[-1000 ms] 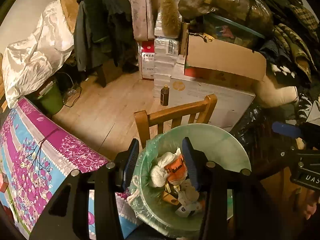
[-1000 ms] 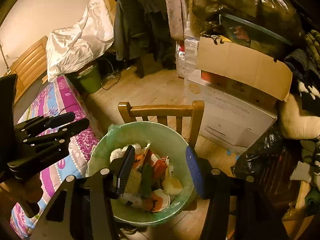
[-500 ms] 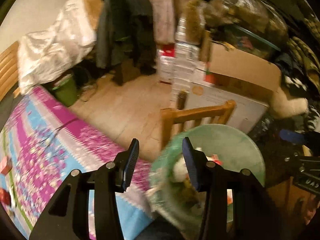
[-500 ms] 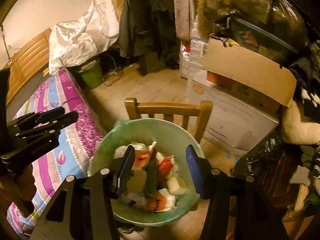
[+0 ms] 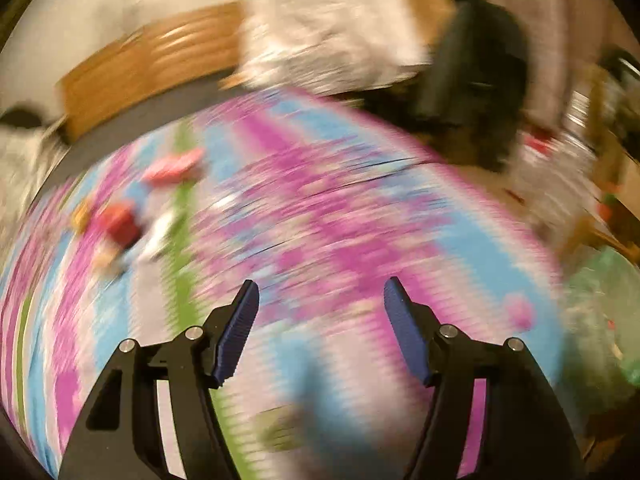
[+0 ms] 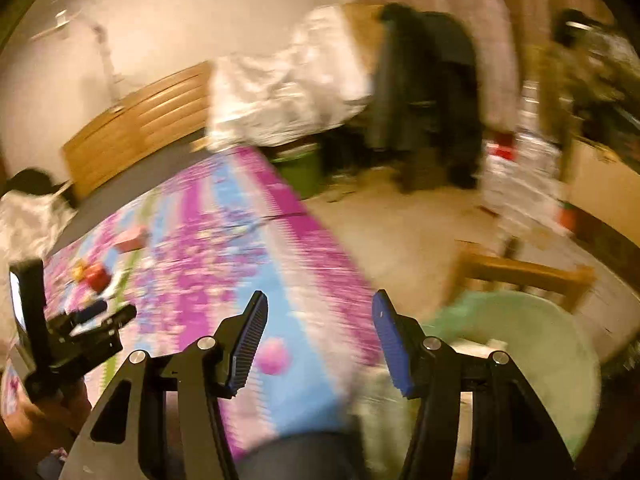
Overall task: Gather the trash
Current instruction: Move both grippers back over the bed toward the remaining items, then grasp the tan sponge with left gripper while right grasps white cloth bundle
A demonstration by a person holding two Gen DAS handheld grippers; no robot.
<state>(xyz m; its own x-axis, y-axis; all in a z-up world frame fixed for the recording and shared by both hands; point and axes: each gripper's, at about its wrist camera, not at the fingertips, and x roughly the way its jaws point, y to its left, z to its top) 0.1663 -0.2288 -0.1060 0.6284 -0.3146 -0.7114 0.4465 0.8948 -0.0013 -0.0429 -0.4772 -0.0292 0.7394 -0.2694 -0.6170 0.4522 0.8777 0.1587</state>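
A flowered pink-and-blue bedspread [image 5: 328, 240] filled most of the left wrist view and ran down the left half of the right wrist view [image 6: 248, 248], both views heavily smeared by motion. Behind it stood a wooden headboard [image 6: 140, 128], with a white sheet [image 6: 288, 92] heaped at its right end and dark coats [image 6: 428, 92] hanging further right, above bare floor [image 6: 400, 232].

The green-lined bin [image 6: 532, 344] sat low at the right of the right wrist view, just in front of a wooden chair back [image 6: 524, 276]; in the left wrist view only its blurred green edge [image 5: 600, 320] showed at far right.

The left gripper [image 5: 320, 320] hung over the bedspread with its blue-padded fingers [image 5: 240, 328] spread wide and nothing between them. The right gripper [image 6: 318, 332] was likewise open and empty, poised over the edge of the bed beside the bin.

Trash lay on the bedspread's left part: a red item [image 5: 120, 226] with small scraps around it (too blurred to name) and a pink packet [image 5: 172, 168] a little beyond.
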